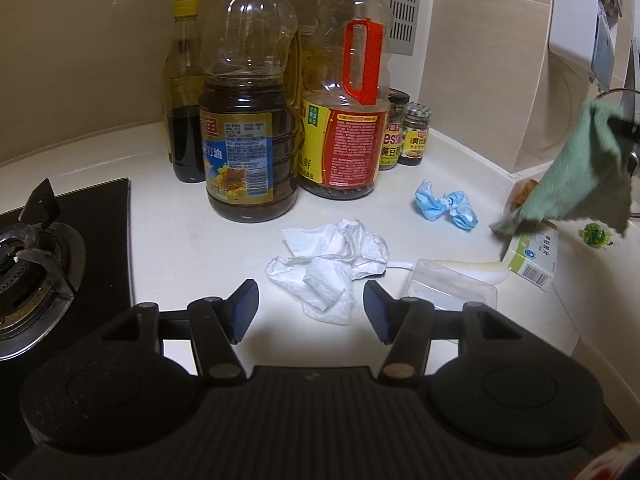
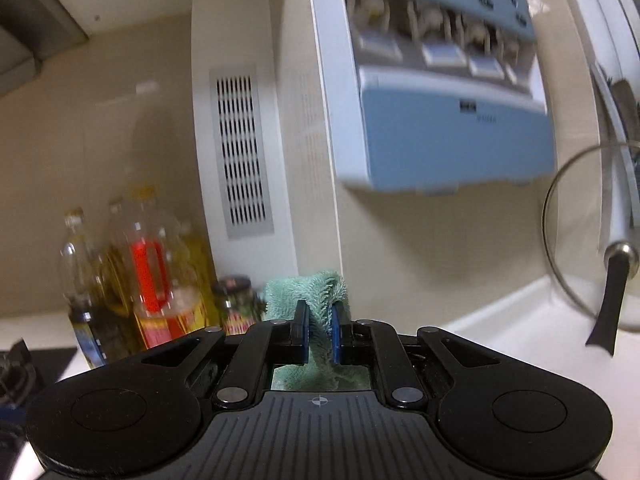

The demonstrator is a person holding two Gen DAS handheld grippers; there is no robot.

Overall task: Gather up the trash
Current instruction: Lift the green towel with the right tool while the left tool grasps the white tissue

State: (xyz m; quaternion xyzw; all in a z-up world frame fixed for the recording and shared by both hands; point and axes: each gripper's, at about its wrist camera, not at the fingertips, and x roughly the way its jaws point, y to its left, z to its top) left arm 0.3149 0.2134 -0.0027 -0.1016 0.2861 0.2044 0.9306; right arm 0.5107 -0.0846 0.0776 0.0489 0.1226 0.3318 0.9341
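**Two grippers over a littered kitchen counter**

Two hand-held grippers work above a white counter (image 1: 168, 240). The left gripper (image 1: 310, 312) hovers with its jaws about half spread and nothing between them, just short of one crumpled white paper towel (image 1: 332, 264) lying on the counter. Beyond it lies one crumpled blue wrapper (image 1: 446, 206). Near the counter's right edge sit one small white and green box (image 1: 530, 262) with a barcode and one clear plastic lid (image 1: 452, 286). The right gripper (image 2: 319, 330) is raised, its jaws pinched tight on one green cloth (image 2: 308, 288), which hangs down over the box in the left wrist view.

Three large bottles stand by the back wall: a sunflower oil bottle (image 1: 248, 128) about half full of dark oil, a red-handled bottle (image 1: 344, 120) with only a little dark liquid at the bottom, and a slimmer yellow-capped bottle (image 1: 186, 100) holding dark liquid. Two small labelled jars (image 1: 416, 134) stand beside them. One gas burner (image 1: 28, 248) sits at far left.
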